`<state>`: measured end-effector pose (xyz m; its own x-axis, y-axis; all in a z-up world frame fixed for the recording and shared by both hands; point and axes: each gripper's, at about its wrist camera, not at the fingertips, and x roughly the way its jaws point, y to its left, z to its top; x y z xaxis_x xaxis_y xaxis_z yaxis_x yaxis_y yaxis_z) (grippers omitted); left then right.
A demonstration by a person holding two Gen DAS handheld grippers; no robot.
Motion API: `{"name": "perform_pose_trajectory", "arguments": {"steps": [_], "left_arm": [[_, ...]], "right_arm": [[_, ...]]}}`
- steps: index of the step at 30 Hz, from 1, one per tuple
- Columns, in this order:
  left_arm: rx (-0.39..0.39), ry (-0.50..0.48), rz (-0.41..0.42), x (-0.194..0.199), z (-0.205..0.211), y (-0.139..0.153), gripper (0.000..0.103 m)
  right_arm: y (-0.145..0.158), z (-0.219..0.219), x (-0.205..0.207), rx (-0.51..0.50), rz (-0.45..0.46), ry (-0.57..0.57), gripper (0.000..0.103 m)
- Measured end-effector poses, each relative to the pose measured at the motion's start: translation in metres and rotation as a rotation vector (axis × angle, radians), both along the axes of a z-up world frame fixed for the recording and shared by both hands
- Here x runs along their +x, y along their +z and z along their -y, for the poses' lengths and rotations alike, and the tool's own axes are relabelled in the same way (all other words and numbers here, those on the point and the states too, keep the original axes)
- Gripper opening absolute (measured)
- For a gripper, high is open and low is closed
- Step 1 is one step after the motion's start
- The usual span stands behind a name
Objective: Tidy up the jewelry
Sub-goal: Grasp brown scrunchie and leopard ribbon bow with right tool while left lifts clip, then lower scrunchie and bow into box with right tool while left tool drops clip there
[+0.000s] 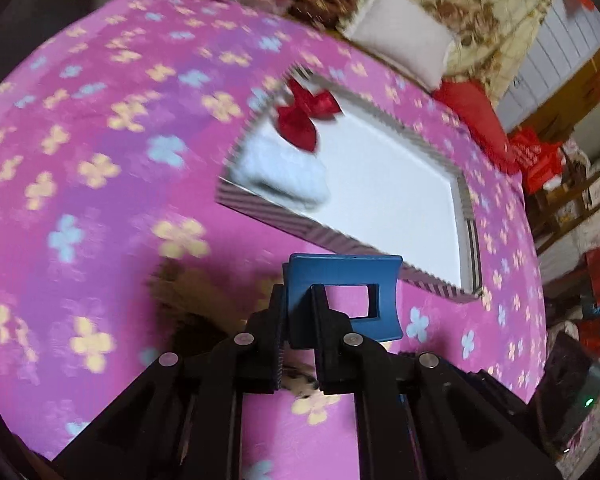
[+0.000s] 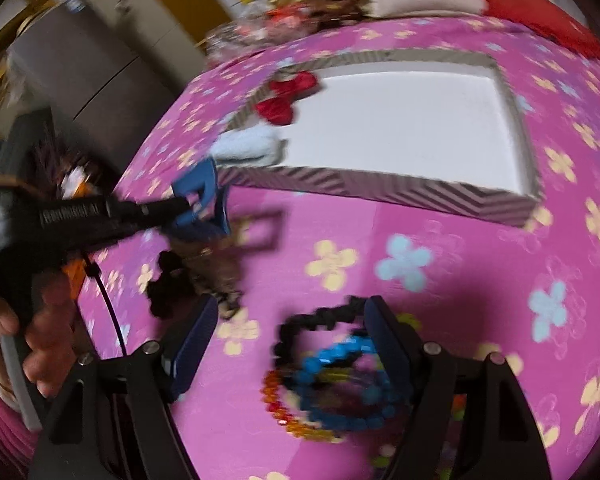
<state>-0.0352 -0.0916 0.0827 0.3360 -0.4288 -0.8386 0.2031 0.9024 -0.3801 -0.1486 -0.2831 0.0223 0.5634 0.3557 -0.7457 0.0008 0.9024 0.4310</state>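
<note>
Blue hair clip (image 1: 342, 296), rectangular cutout, pinched in left hand-held gripper (image 1: 300, 320); right hand-held gripper (image 2: 288, 340) spread, seemingly empty.

Left gripper (image 1: 302, 312) pinches its fingers nearly together on a blue clip (image 1: 342, 294), tips aimed toward twelve o'clock, tilted downward. Right gripper (image 2: 290, 336) holds its jaws spread wide, nothing gripped. A bare hand (image 2: 24, 320) at nine o'clock grasps the left handle.

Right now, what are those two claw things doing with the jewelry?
Left gripper shut on blue rectangular hair clip. Right gripper open over beaded bracelets. Striped open box ahead, nothing in the way.
</note>
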Motion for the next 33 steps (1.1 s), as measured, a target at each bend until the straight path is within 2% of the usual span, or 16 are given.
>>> {"name": "perform_pose_trajectory", "arguments": {"steps": [5, 7, 11, 16, 17, 18, 19, 21, 22, 26, 33], "left_arm": [[0.025, 0.101, 0.051, 0.000, -0.051, 0.013, 0.012], [0.032, 0.137, 0.056, -0.002, -0.070, 0.013, 0.012], [0.040, 0.197, 0.049, -0.005, -0.102, 0.009, 0.012], [0.033, 0.236, 0.042, -0.004, -0.126, 0.005, 0.012], [0.029, 0.240, 0.039, -0.004, -0.128, 0.004, 0.012], [0.026, 0.241, 0.039, -0.004, -0.129, 0.003, 0.012], [0.023, 0.240, 0.040, -0.004, -0.129, 0.003, 0.012], [0.020, 0.234, 0.042, -0.005, -0.126, 0.003, 0.012], [0.022, 0.230, 0.045, -0.005, -0.126, 0.003, 0.012], [0.013, 0.217, 0.053, -0.006, -0.119, 0.007, 0.012], [0.002, 0.173, 0.067, -0.004, -0.093, 0.015, 0.012]], "right_arm": [[0.005, -0.057, 0.017, -0.071, 0.038, 0.205, 0.079], [0.003, -0.085, 0.029, -0.168, 0.055, 0.278, 0.079], [-0.001, -0.118, 0.050, -0.279, 0.079, 0.368, 0.079], [-0.007, -0.147, 0.069, -0.322, 0.089, 0.471, 0.079], [-0.010, -0.150, 0.072, -0.337, 0.083, 0.476, 0.078], [-0.014, -0.152, 0.076, -0.348, 0.071, 0.473, 0.071], [-0.020, -0.152, 0.080, -0.337, 0.052, 0.470, 0.052], [-0.023, -0.147, 0.082, -0.306, 0.048, 0.449, 0.033], [-0.025, -0.143, 0.080, -0.310, 0.052, 0.437, 0.029], [-0.017, -0.133, 0.072, -0.268, 0.070, 0.428, 0.026], [0.024, -0.093, 0.067, -0.204, 0.134, 0.339, 0.026]]}}
